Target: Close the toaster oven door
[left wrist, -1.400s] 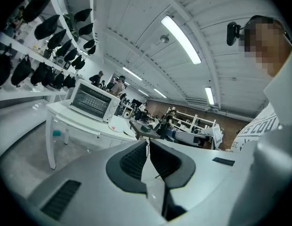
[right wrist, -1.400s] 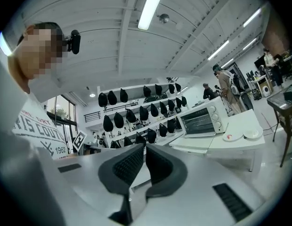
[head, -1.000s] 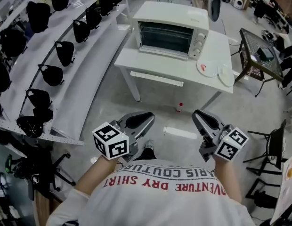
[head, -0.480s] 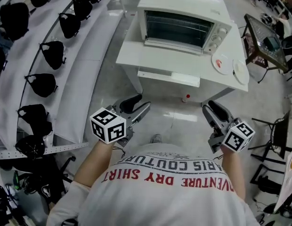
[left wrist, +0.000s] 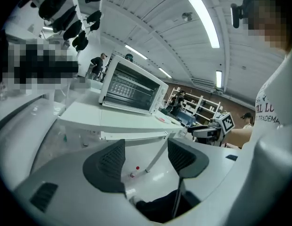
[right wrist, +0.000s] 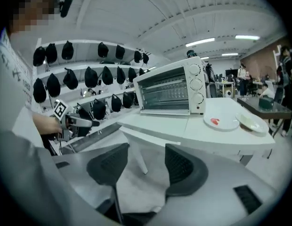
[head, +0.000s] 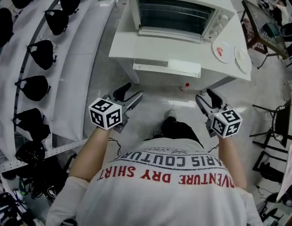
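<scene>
The left gripper [head: 130, 91] and right gripper [head: 205, 95] are held empty, jaws just opened wide. The oven [head: 176, 11] is seen well ahead on the bench [head: 150, 48]. An approach to its door is judged next.

The left gripper [head: 130, 92] and the right gripper [head: 206, 97] are held out ahead, pointed slightly downward; their jaws have just been opened wide, nothing between
</scene>
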Motion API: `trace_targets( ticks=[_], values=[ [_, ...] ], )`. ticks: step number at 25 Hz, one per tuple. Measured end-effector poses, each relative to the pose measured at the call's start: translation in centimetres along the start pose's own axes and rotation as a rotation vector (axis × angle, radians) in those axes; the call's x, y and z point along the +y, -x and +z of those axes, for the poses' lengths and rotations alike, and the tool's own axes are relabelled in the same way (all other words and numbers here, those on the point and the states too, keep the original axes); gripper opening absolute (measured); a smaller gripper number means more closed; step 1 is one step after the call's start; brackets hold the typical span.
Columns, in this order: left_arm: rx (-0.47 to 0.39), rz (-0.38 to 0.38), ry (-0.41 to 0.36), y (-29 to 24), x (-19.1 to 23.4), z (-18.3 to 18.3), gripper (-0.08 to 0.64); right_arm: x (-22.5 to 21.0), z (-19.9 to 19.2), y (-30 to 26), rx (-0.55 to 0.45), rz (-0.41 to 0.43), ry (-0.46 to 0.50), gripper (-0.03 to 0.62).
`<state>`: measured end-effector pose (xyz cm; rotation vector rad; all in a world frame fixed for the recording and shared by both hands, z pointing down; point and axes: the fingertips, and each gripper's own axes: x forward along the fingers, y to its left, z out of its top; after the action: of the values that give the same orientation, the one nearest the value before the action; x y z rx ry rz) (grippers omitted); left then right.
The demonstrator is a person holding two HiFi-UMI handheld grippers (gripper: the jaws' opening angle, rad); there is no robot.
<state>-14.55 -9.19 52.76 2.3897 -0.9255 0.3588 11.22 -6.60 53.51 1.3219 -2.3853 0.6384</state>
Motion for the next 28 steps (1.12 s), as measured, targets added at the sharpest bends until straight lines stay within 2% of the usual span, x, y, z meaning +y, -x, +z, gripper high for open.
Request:
trace_targets(
  ticks=[4,7,11,18,22,28],
  values=[
    [0.013,0.065,-0.059,-1.9,2.5,-0.3,0.287,-1.8,-1.6,-2.5,0.061,-0.034,0.092,0.235],
    [0.051,0.114,-0.071,-3.6,4.6,-1.1,0.287,-3.5,-3.0,-4.6,0.085,-0.043,0.040,0.235],
    [0.098,0.167,-0.040,-5.8,7.2,-2.0,0.287,-5.6,-4.3,-7.0,0.091,-0.058,-0.069,0.235],
    [0.182,0.234,-0.070,-8.9,10.6,-3.8,0.285,-8.3,-5.7,-10.0,0.128,-0.074,-0.069,0.233],
    [0.197,0.237,-0.013,-9.9,11.8,-4.8,0.284,-8.8,-6.3,-11.3,0.134,-0.064,-0.113,0.232],
    [0.173,0.208,-0.030,-11.3,11.6,-3.8,0.271,-8.1,-5.8,-12.2,0.094,-0.022,-0.203,0.204]
  ],
)
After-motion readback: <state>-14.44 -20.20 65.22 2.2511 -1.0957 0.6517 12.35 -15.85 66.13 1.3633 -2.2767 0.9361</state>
